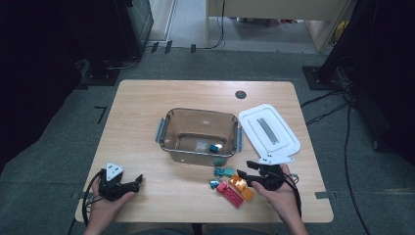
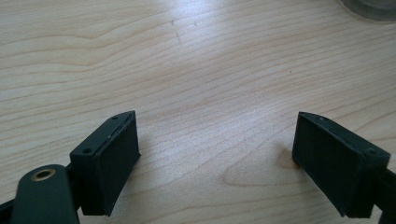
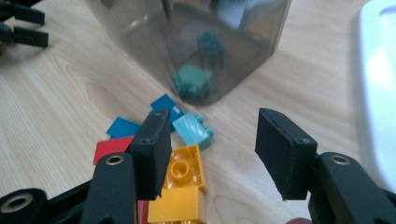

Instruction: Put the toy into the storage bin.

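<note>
One orange brick (image 3: 180, 186) is lying on the table (image 1: 147, 122) just short of the clear bin (image 1: 199, 134), long axis running toward the bin, studs up. Right gripper (image 3: 212, 154) is hanging over it, jaws spread, nothing pinched. Risk: left jaw is landing on the studs and shoving it into the red brick (image 3: 112, 148). Left gripper (image 2: 215, 163) is resting spread, empty.

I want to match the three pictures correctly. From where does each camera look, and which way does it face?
High view: above the person's side, facing forward and down on the table; both hands, left gripper, right gripper.
Left gripper view: on that gripper, facing bare tabletop between its open jaws.
Right gripper view: on that gripper, facing the orange brick and clear bin.
Shared: high and right gripper views both show bricks, bin, white lid.
</note>
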The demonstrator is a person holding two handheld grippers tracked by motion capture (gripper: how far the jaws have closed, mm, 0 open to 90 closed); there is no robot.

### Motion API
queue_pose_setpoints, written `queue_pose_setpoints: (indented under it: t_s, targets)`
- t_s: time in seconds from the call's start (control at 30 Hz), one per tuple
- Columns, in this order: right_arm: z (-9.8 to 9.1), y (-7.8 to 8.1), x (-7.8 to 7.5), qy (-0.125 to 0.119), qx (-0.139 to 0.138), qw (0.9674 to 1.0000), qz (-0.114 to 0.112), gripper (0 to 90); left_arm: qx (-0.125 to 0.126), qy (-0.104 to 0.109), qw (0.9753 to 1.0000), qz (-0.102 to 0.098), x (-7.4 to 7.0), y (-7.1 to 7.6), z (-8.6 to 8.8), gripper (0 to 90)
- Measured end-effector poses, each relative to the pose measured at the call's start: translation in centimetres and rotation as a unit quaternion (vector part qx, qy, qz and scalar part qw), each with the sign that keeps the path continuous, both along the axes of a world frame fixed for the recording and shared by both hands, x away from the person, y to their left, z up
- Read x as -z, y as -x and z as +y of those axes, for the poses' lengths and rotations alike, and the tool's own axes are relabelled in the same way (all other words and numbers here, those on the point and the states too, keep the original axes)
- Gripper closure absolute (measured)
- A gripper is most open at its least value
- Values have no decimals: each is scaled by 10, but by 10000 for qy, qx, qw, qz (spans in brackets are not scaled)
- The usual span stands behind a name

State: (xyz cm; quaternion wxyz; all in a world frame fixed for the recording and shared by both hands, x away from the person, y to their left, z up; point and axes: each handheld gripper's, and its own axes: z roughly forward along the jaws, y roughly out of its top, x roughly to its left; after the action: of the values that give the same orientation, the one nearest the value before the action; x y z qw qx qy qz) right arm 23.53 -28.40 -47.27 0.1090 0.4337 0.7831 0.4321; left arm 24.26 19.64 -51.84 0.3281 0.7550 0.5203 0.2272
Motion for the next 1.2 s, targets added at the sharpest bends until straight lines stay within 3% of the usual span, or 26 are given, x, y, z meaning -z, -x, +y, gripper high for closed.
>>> queue_pose_setpoints:
  t_s: [0.47, 0.67, 0.87, 1.2]
  targets:
    - [22, 8, 27, 415, -377, 9981, 247, 460, 0, -1, 10000, 0, 0, 0, 0, 146]
    - [28, 9, 31, 700, -351, 9967, 225, 532, 0, -2, 10000, 0, 0, 0, 0, 146]
    - [29, 9, 32, 754, -388, 9962, 197, 593, 4, -3, 10000, 0, 0, 0, 0, 146]
    - [28, 9, 30, 731, -361, 9966, 154, 598, 5, -1, 10000, 0, 0, 0, 0, 145]
